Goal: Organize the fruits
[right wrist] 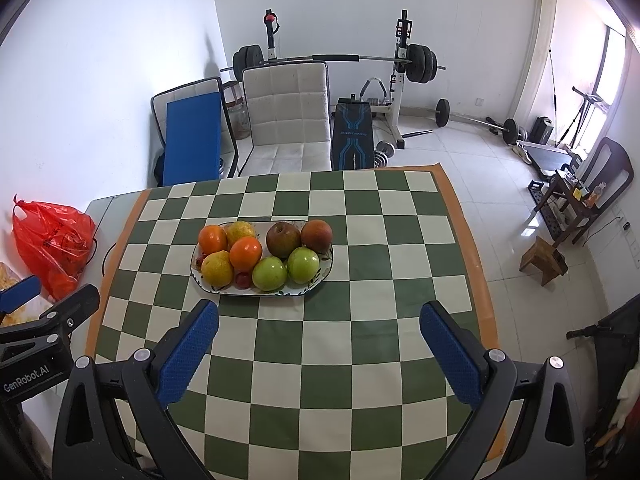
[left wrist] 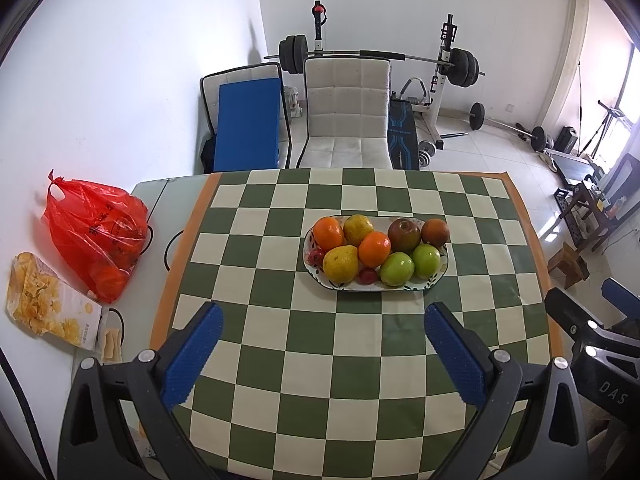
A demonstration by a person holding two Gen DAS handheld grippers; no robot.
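Hovering | left claw wide, empty | right claw wide, empty | plate untouched

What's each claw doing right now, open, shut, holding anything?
Left claw: open, holding nothing, above the checkered cloth, short of the fruit plate.
Right claw: open, holding nothing, also short of the plate.

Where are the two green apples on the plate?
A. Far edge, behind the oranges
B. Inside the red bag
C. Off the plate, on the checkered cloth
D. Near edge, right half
D: the green apples sit side by side at the plate's near right edge.
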